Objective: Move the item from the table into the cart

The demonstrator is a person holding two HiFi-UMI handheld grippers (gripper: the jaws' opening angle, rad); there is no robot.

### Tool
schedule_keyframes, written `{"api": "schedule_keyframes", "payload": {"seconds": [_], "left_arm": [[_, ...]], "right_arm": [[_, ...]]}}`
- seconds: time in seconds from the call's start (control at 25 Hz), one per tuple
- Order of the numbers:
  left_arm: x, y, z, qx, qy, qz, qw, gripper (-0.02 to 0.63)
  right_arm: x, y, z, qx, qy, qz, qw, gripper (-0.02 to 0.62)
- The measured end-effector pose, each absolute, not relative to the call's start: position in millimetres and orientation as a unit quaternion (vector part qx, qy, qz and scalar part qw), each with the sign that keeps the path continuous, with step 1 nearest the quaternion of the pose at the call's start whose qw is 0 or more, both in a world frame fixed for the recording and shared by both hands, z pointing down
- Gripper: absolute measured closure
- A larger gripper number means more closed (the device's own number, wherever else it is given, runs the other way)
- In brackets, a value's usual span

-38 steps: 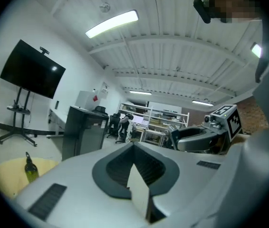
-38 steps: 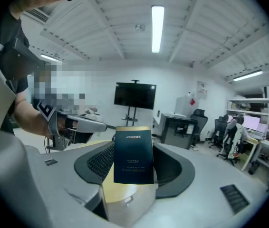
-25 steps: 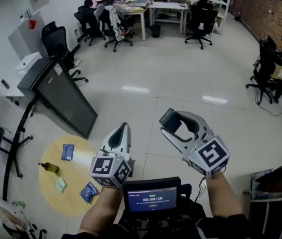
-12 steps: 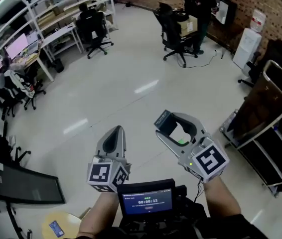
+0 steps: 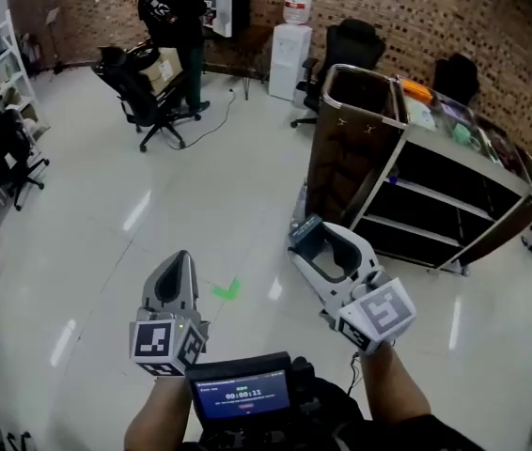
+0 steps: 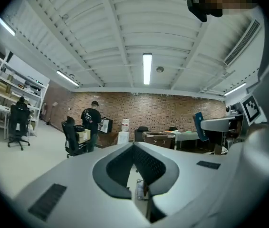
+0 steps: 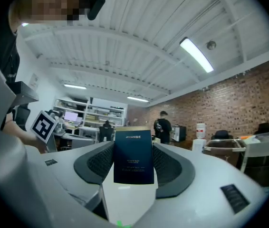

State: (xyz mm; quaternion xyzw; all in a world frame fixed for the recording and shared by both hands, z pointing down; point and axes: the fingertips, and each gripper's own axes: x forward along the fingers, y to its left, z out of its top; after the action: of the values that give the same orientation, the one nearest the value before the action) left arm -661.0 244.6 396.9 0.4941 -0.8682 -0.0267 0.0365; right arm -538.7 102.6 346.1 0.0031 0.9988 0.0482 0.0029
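Head view showed the pale glossy floor (image 5: 106,214) filling most of the rm, w/ a brick wall (image 5: 435,17) along the far side. Next biggest was the cart (image 5: 341,153): tall brown end panel, dark open shelves to its R, a few small bits on the top shelf, too small to ID. It stood ahead & to my R, w/ bare floor btwn it & me. A person (image 5: 174,12) in dark clothes stood near the wall at upper L, w/ a black office chair (image 5: 144,92) just beside. A white water dispenser (image 5: 289,45) stood against the brick, btwn that person & the cart.

My R gripper (image 5: 305,238) was out front, approx level, pointing toward the cart's brown end. Its jaws stood fairly wide, clamped on the item, a dark blue packet (image 7: 133,156). R gripper view had it upright btwn them, w/ pale print I couldn't read. So the packet was in the air, short of the cart, not in it. My L gripper (image 5: 174,269) sat to the L of it. L gripper view showed its jaws closed tip to tip, nothing held. A chest screen (image 5: 242,397) glowed blue below both. Smallest was a green tape mark (image 5: 226,290) on the floor btwn the 2 grippers.
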Motion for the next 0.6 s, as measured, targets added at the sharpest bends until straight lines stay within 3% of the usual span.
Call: {"api": "schedule_keyframes", "payload": {"seconds": [0.6], "left_arm": [[-434, -341, 374, 0.7, -0.714, -0.009, 0.016, 0.604]], "right_arm": [[-270, -412, 335, -0.23, 0.972, 0.04, 0.024, 0.35]]}}
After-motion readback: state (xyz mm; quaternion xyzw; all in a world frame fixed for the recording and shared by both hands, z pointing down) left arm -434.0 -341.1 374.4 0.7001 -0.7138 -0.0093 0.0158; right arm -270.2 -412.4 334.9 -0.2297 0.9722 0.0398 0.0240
